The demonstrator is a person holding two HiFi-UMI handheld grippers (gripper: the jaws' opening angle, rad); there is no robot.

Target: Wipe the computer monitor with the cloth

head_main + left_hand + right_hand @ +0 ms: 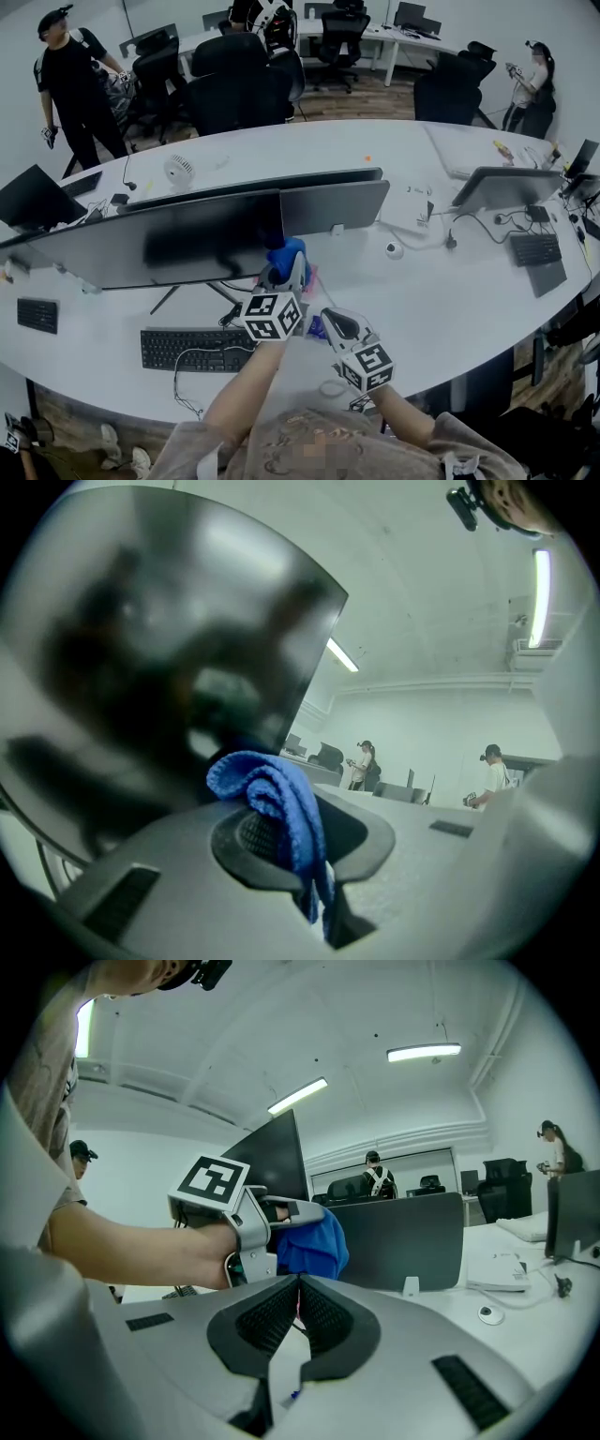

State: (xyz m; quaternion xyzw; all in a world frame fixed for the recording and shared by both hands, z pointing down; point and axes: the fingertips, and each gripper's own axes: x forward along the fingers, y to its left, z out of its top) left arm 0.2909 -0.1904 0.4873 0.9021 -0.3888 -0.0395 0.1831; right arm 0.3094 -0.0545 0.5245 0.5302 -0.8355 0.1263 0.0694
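Left gripper has its jaws clamped on the crumpled blue microfibre cloth, up at the lower right corner of the wide black computer monitor — right gripper hangs just beside, jaws pressed together, empty.

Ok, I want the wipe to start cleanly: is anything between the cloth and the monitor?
Nothing visible does. The cloth, clamped in the left gripper's jaws, sits just in front of the monitor's dark screen.
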